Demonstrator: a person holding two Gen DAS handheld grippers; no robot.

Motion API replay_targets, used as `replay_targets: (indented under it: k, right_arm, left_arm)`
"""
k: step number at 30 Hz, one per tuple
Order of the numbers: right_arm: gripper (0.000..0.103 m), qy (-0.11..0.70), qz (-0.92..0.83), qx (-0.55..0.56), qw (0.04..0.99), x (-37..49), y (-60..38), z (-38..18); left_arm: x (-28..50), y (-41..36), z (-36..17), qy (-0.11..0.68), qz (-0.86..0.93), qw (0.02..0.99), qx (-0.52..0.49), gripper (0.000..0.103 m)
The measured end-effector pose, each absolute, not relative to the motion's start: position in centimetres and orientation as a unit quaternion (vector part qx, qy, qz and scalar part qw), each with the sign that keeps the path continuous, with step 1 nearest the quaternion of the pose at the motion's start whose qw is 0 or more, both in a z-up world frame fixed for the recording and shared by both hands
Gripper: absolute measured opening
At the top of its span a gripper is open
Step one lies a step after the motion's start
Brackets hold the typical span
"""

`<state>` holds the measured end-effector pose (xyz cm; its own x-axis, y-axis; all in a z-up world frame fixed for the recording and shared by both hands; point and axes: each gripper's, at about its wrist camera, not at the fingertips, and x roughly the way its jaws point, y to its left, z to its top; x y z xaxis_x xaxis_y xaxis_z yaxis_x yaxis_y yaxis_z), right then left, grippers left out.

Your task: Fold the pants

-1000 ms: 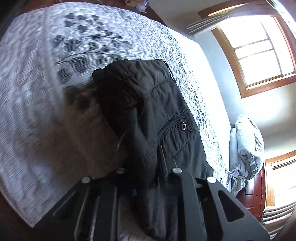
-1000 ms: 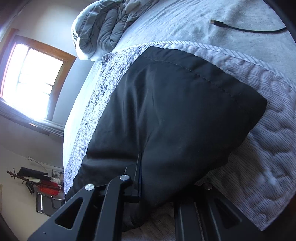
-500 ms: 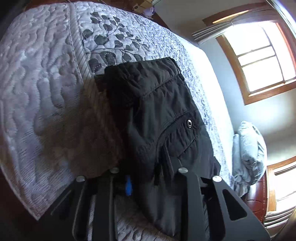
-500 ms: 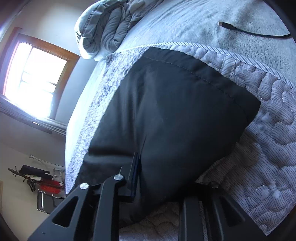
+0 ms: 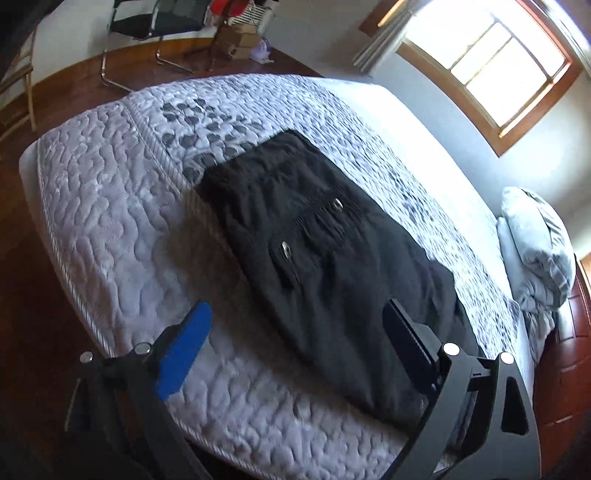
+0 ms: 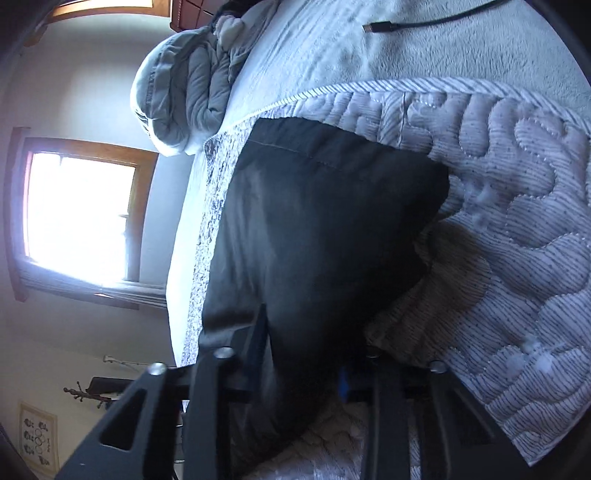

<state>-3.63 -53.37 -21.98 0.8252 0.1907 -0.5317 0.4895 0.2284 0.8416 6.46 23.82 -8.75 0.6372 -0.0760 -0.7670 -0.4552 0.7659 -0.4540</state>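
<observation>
Black pants (image 5: 332,258) lie folded lengthwise on the quilted bed (image 5: 110,221), waistband at the far end, two pocket buttons facing up. My left gripper (image 5: 295,306) hovers above their near part with its jaws opening wide; the blue pad (image 5: 184,350) and the black finger (image 5: 410,343) touch nothing. In the right wrist view the leg end of the pants (image 6: 325,221) runs down between the fingers of my right gripper (image 6: 314,347). Its jaws are closing, and the dark cloth fills the gap between them.
A grey bundled duvet (image 5: 535,240) sits at the head of the bed, also seen as a bundled duvet (image 6: 184,92) from the right. A black cable (image 6: 406,24) lies on the pale blanket. Wooden floor (image 5: 22,314) surrounds the bed; a chair (image 5: 155,22) stands by the far wall.
The left gripper let go of the pants, opened wide and drew back and up; the pants now lie flat. The right gripper rolled but kept the cloth between its fingers.
</observation>
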Motion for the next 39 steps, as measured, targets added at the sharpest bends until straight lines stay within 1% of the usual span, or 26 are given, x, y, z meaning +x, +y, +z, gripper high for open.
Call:
replay_targets:
  k: [3, 5, 10, 14, 18, 23, 30, 35, 39]
  right_arm:
    - [0.014, 0.276, -0.109, 0.607, 0.738, -3.4, -53.2, -21.2]
    - [0.012, 0.28, -0.122, 0.576, 0.758, -2.8, -52.6, -19.5]
    - [0.011, 0.288, -0.133, 0.448, 0.836, 0.1, -49.4, -12.2]
    - [0.011, 0.301, -0.117, 0.324, 0.889, 3.1, -44.6, -6.7]
    - [0.011, 0.309, -0.091, 0.223, 0.92, 5.6, -38.8, -3.5]
    - [0.011, 0.32, -0.065, 0.153, 0.933, 7.8, -32.5, -2.4]
    - [0.011, 0.347, -0.035, 0.066, 0.935, 8.8, -24.6, -3.0]
    - [0.011, 0.377, -0.004, -0.002, 0.926, 9.6, -19.3, -5.0]
    - [0.011, 0.409, 0.027, -0.069, 0.91, 10.0, -14.6, -8.2]
  left_arm:
    - [5.6, 22.9, -9.1, 0.417, 0.109, 0.838, -0.334, 0.093]
    - [5.2, 22.9, -9.2, 0.416, 0.105, 0.835, -0.344, 0.093]
    - [4.8, 21.9, -8.6, 0.417, 0.098, 0.841, -0.332, 0.093]
    - [4.2, 21.2, -8.1, 0.417, 0.087, 0.846, -0.321, 0.093]
    - [3.6, 20.5, -7.9, 0.417, 0.076, 0.846, -0.323, 0.093]
    - [3.4, 20.1, -7.9, 0.421, 0.063, 0.846, -0.322, 0.093]
    - [3.1, 20.0, -7.5, 0.417, 0.056, 0.848, -0.323, 0.093]
    - [3.0, 20.4, -7.9, 0.419, 0.055, 0.842, -0.336, 0.093]
    - [2.7, 20.8, -8.7, 0.422, 0.058, 0.835, -0.347, 0.093]
